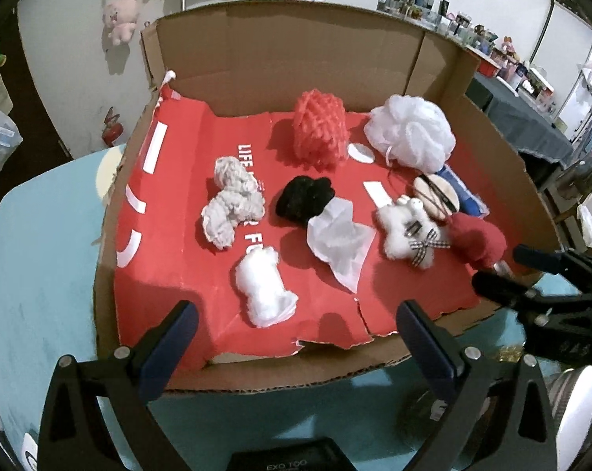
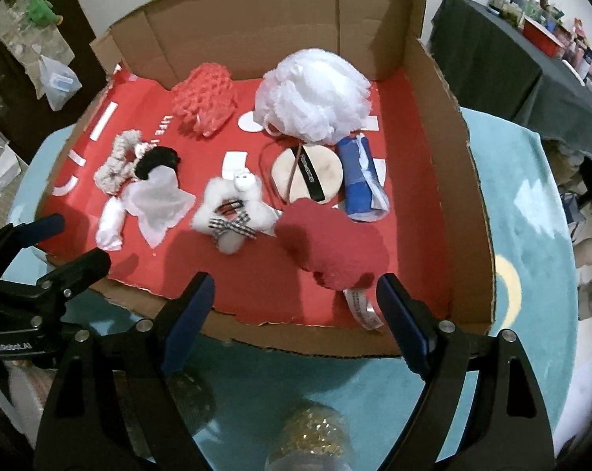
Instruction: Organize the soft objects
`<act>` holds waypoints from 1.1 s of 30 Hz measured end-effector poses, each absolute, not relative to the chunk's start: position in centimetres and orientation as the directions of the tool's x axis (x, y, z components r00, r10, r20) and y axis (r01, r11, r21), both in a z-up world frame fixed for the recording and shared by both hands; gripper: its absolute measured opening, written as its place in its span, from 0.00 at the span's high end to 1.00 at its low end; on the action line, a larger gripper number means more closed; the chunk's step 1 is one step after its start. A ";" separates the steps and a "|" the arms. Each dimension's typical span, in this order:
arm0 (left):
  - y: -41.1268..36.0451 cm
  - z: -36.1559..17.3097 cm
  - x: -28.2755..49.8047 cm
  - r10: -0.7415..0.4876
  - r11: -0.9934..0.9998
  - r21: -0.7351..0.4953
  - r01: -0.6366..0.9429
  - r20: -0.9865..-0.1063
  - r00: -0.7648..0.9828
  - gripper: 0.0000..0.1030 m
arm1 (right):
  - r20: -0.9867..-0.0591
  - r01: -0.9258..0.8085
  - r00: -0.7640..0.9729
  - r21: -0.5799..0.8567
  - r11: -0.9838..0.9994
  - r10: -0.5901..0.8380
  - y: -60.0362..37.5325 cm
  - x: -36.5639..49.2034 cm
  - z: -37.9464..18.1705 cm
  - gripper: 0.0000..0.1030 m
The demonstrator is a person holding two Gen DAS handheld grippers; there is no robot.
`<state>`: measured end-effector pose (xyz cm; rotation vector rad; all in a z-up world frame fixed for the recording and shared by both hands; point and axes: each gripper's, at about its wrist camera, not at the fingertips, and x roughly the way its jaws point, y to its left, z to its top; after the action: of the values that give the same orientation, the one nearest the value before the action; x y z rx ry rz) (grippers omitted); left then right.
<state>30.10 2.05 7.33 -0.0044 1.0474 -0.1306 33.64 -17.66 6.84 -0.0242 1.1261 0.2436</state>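
Two pairs of tongs hang over the near edge of an open cardboard tray (image 1: 256, 59) lined in red, set on a teal-covered surface (image 1: 41, 274). The left tongs (image 1: 296, 325) stand released, nothing between the pads, above a wad of white cotton (image 1: 262, 290). The right tongs (image 2: 296, 298) are likewise spread and empty, just short of a dark red plush piece (image 2: 331, 251) near the tray's front edge. Along the back wall sit a coral mesh sponge (image 1: 319, 129) and a white bath pouf (image 1: 410, 131). Between lie a grey scrunchie (image 1: 231, 206), a black scrunchie (image 1: 306, 198), crumpled tissue (image 1: 339, 243) and a fluffy white toy (image 1: 408, 231) with a gingham bow.
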 end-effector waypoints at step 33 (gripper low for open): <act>2.3 7.5 30.1 -0.067 0.996 -0.026 0.087 -0.851 0.521 0.01 | -0.887 -0.196 0.429 0.094 0.976 0.171 -18.0 33.4 6.6 0.18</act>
<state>30.12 2.27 7.54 0.0209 1.0186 -0.0923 33.39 -17.96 6.57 -0.0246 1.1040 0.2289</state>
